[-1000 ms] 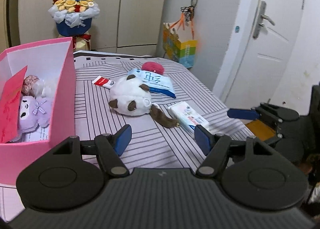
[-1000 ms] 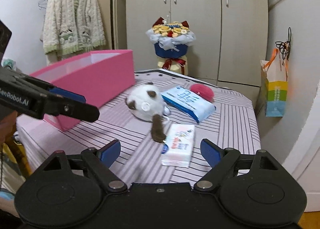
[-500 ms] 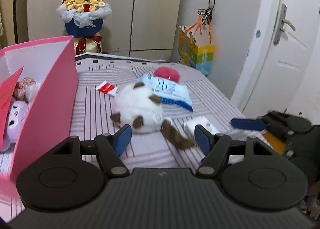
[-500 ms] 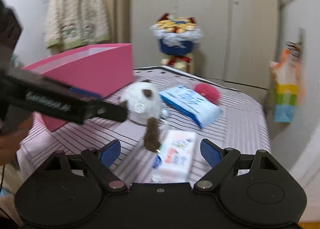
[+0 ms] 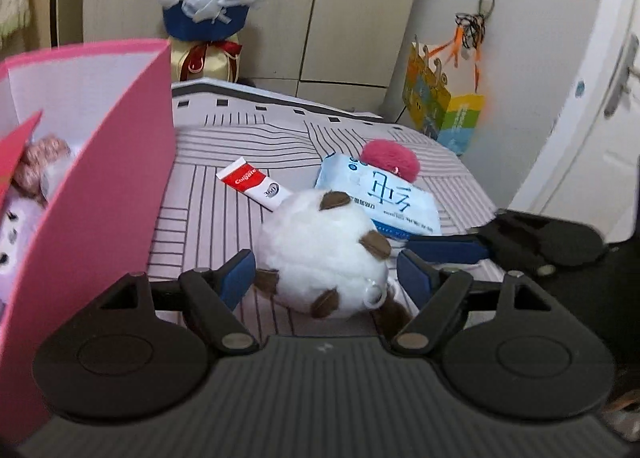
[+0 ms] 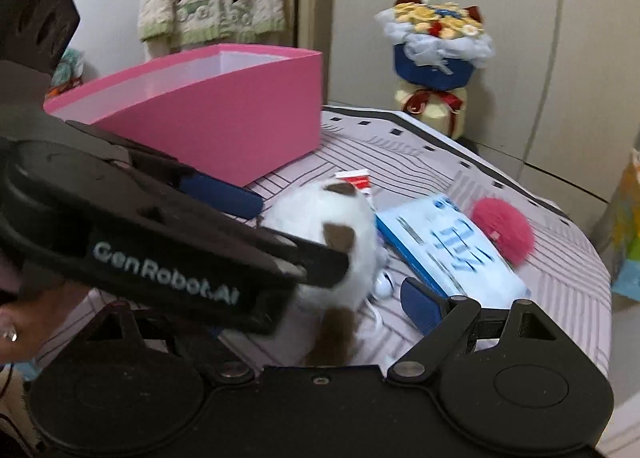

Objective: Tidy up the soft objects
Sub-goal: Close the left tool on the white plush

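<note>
Taking the pink box (image 5: 120, 162) as the landmark and reading rightward from it: the box stands at the left edge of the striped table (image 5: 208, 226), and over its near wall a lilac plush (image 5: 12, 234) and a pinkish knitted toy (image 5: 42, 158) show inside. Just right of the box lies a red-and-white toothpaste tube (image 5: 254, 184), then the round white plush (image 5: 324, 254) with brown patches, the thing in hand for now, resting on the table well clear of the box wall. The left tongs (image 5: 326, 278) are spread, one blue pad on either side of the plush's body, not pressing it as far as I can judge. The right tongs (image 6: 336, 294) are low at the toy's near side; only the right pad shows, the other hidden behind the left tool, so I cannot tell whether they are spread or closed. Beyond the plush and further right lie a pale blue wipes pack (image 5: 384, 198) and a pink pom-pom (image 5: 390, 160) touching the pack's far edge. The plush looks light and very yielding: fur and stuffing should squash a good deal before the pads bite, so it likely wants closing well in across the middle of the ball. The dangling brown tail (image 6: 336, 334) and the small metal ring (image 5: 374, 294) are poor holds; they would probably let the body swing or slip. Nothing about it looks fragile.
</note>
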